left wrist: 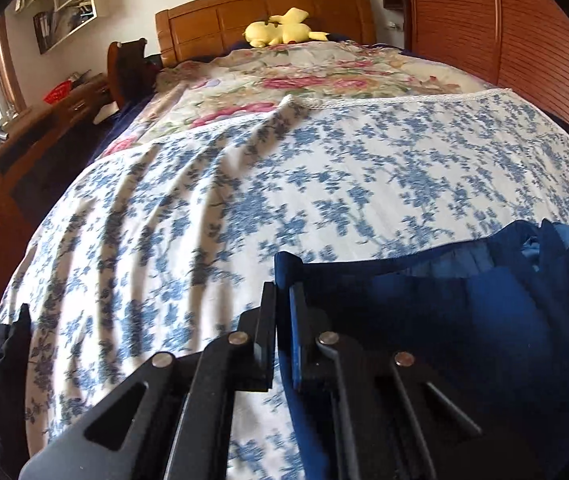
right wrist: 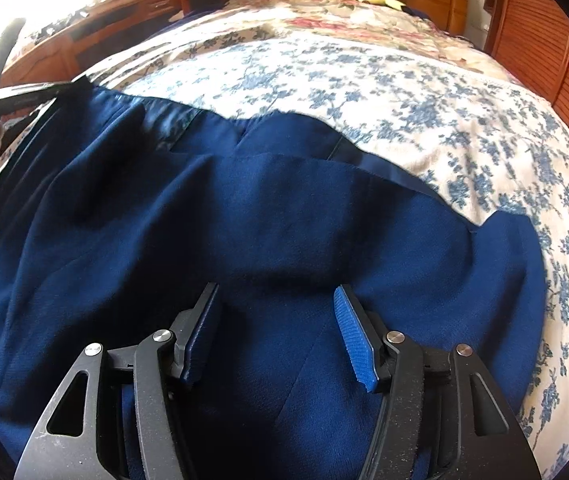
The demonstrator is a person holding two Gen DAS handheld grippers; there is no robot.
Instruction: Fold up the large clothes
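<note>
On the near part of the bed, a dark blue garment is lying spread over the blue-flowered sheet. At its left edge the left gripper is pinching the cloth, jaws closed tight on a fold of it. Nearer, the right gripper is hanging above the garment's middle, jaws standing about half open and gripping nothing. Far off, a yellow plush toy is sitting by the wooden headboard.

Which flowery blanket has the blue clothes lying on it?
The white bedspread with blue flowers holds the navy garment. The other cover, with pink flowers, lies farther up by the yellow plush toy.
</note>
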